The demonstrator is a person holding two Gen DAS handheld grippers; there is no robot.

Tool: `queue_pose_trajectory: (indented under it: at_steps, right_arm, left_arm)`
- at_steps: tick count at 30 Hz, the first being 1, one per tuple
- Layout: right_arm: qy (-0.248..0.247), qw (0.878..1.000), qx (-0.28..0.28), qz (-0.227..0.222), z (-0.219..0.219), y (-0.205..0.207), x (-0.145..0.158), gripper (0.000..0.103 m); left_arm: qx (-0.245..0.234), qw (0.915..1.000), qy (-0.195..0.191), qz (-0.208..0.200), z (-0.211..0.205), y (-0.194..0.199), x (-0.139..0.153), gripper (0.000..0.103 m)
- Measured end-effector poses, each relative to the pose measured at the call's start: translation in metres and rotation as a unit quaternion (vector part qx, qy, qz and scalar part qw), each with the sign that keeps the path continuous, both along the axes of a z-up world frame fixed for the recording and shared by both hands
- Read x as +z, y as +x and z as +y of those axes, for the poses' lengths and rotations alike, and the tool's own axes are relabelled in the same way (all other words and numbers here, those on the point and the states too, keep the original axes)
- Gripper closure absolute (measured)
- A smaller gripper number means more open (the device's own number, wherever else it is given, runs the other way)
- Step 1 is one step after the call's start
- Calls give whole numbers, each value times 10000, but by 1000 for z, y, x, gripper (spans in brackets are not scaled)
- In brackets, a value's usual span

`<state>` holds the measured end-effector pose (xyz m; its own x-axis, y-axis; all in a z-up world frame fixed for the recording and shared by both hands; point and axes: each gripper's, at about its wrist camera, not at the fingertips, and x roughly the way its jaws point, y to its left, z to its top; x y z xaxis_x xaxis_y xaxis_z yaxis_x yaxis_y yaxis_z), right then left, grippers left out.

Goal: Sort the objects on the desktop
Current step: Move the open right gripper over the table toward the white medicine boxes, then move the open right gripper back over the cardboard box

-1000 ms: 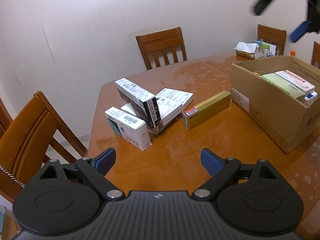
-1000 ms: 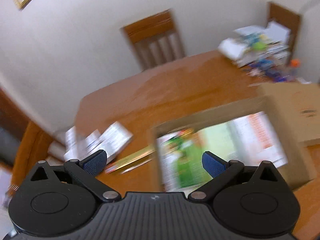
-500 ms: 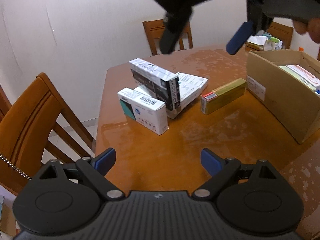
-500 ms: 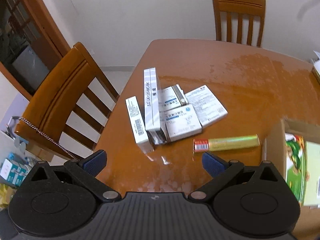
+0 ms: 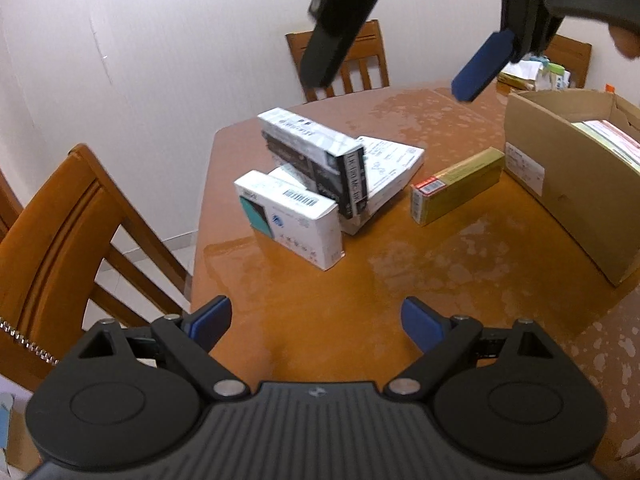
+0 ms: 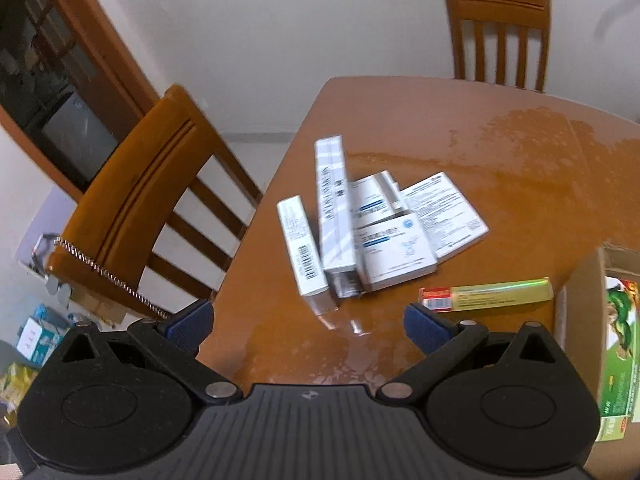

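A pile of white medicine boxes (image 5: 320, 184) lies near the table's left corner; it also shows in the right wrist view (image 6: 360, 236). A tall grey-and-white box (image 5: 316, 156) stands on edge in the pile. A long gold box (image 5: 456, 186) with a red end lies to the right of the pile, also in the right wrist view (image 6: 488, 294). A cardboard carton (image 5: 560, 196) with boxes inside stands at the right. My left gripper (image 5: 316, 320) is open and empty above the table's near edge. My right gripper (image 6: 306, 322) is open and empty, high above the pile; it shows in the left wrist view (image 5: 400, 56).
The table (image 5: 360, 312) is glossy brown wood. A wooden chair (image 5: 52, 248) with a chain on it stands at the left, another chair (image 5: 340, 64) at the far side. Clutter (image 5: 536, 74) lies at the far right behind the carton.
My right gripper has swung left from over the carton to above the pile of boxes. My left gripper has shifted a little left and closer to the pile.
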<state>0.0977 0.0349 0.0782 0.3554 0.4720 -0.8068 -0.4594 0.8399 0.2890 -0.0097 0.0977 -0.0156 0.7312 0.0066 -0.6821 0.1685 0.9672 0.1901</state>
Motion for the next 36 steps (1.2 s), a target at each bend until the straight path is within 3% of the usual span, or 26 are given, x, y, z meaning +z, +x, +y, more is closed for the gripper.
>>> queue_pose_trajectory:
  at_steps: [6,10,12,14,18,23,28,36]
  right_arm:
    - [251,9970,-638,-355,-63,2,21,0]
    - [-91,9856,-1568,-629,-135,11,31,0]
    - [-367,9768,-2058,-473,-176,20,27,0]
    - [-243,9712,-2365,-141,-211,26,16,0]
    - [489,9594,-2718,576,-264,34,-12,0]
    - [803,9591,-2473,1116,-269,44,-48,0]
    - [1027,9618,-2145,1359,-269,43,-65,0]
    - [1674,9493,-1911,1854,-286,41,-89,0]
  left_arm:
    - [-144,9999,19,-7,-11,2,2,11]
    - [-160,9999,48,16,-17,2,1,11]
    - [-132,9999,81,31,-20,2,1,11]
    - [-100,9999,106,56,-23,1,0,11]
    - [-33,9997,223,81,-33,-1,-1,11]
    - [42,9992,405,34,-53,-6,5,11]
    - [173,9986,503,-27,-74,-13,12,11]
    - [225,9976,648,-114,-103,-26,22,11]
